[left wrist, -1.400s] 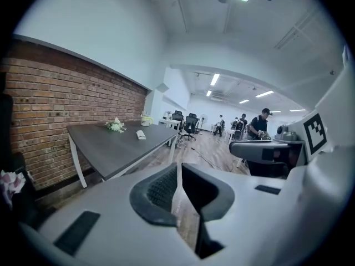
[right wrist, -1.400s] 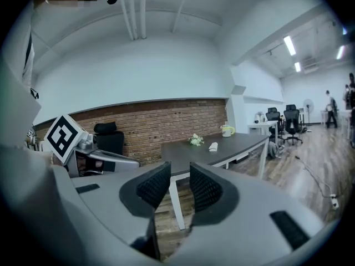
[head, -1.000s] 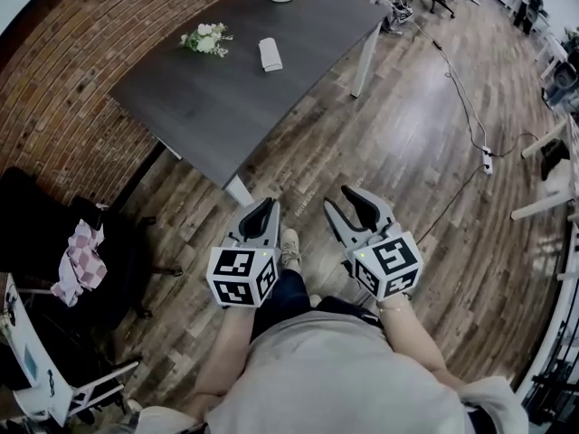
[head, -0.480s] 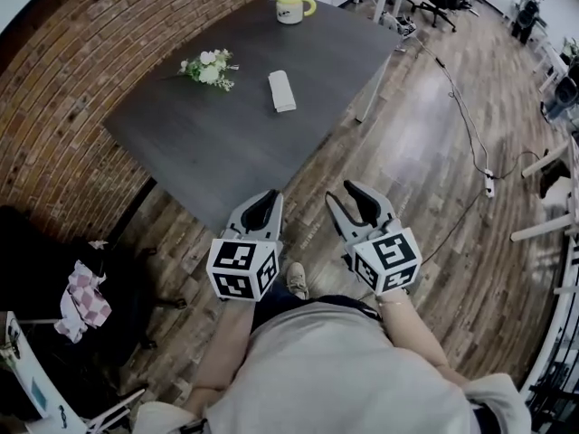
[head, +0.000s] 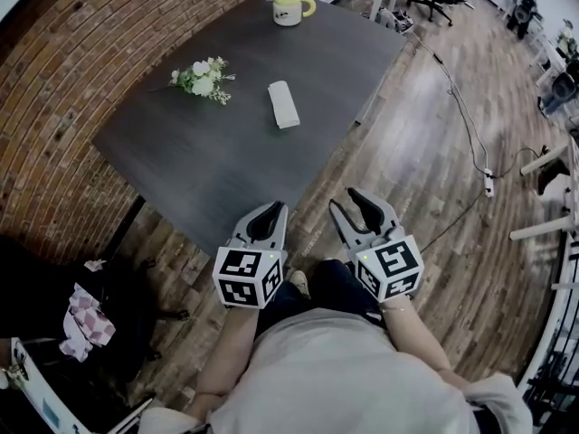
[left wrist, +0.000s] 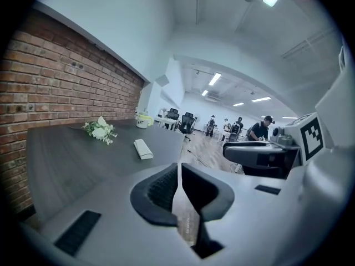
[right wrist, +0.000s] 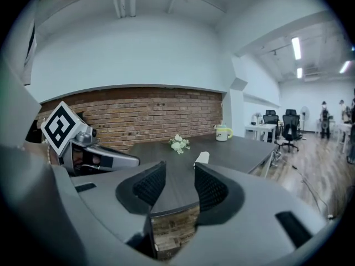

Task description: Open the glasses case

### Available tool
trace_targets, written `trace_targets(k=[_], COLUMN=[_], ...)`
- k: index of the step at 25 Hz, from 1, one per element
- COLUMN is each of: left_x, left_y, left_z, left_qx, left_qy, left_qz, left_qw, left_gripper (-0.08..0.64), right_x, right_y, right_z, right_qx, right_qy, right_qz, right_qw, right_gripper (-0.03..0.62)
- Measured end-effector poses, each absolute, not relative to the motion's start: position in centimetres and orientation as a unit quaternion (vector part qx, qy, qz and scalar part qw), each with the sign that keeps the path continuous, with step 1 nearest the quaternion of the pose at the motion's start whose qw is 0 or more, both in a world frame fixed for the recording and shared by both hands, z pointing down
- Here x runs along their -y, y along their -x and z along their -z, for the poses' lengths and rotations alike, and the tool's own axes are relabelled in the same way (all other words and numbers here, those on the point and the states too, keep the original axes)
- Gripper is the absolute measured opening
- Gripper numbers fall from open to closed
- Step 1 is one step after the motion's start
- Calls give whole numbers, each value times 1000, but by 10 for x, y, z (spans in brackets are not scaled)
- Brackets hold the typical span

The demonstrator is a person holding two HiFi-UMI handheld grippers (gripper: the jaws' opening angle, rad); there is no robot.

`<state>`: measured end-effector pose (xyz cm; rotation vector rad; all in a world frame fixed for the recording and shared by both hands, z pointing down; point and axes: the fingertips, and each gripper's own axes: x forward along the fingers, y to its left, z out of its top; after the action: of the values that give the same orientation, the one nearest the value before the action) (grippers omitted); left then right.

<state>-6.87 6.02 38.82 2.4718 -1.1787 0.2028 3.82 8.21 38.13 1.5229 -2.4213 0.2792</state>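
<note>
grey table (head: 226, 152), 1 glasses case (head: 283, 104), 1 mug (head: 288, 8); left tool (head: 270, 211) together, right tool (head: 346, 199) apart, empty

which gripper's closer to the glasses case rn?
Left, narrowly. In the head view the glasses case lies almost straight ahead of the left gripper; the right gripper is beside it, further off to the right.

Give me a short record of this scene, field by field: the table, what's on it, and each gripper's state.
table: dark top, three things on it
glasses case: pale, looks closed, lying mid-table, untouched
flowers: small white bunch, left of the case
mug: at the far edge
left gripper: jaws together, empty, by the table's near corner
right gripper: jaws apart, empty, over the floor
</note>
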Motion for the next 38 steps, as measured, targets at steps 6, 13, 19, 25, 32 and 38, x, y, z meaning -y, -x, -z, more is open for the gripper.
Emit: trace_targets(k=[6,13,19,25,32,38], left_x=[-34,24,88,138,163,164], left_y=[68,63,49,40,26,30], left_z=[-407,-412,-406,-400,-405,-431], left_qx=[429,469,499,541,573,582], left_qy=[-872,-852,-835,-809,-785,-766], left_qz=[-90,-89,-91,-83,-79,-107], left_qw=[220,216,213,215,223,250], left_gripper=[37,37,37,37,37,37], right_x=[-48,20,96,155,193,194], right_y=[-31,-42,-61,-82,-93,-80], right_z=[-399,-406,-401,-396,-408,-434], right_qx=[850,866,882,896,908,912], right_qy=[-490,-461,-431,-401,-364,-332], right_qz=[-134,-127,-125,-123,-128,-156], right_qw=[143,147,146,148,161,184], right_gripper=[161,163,166,166,167,172])
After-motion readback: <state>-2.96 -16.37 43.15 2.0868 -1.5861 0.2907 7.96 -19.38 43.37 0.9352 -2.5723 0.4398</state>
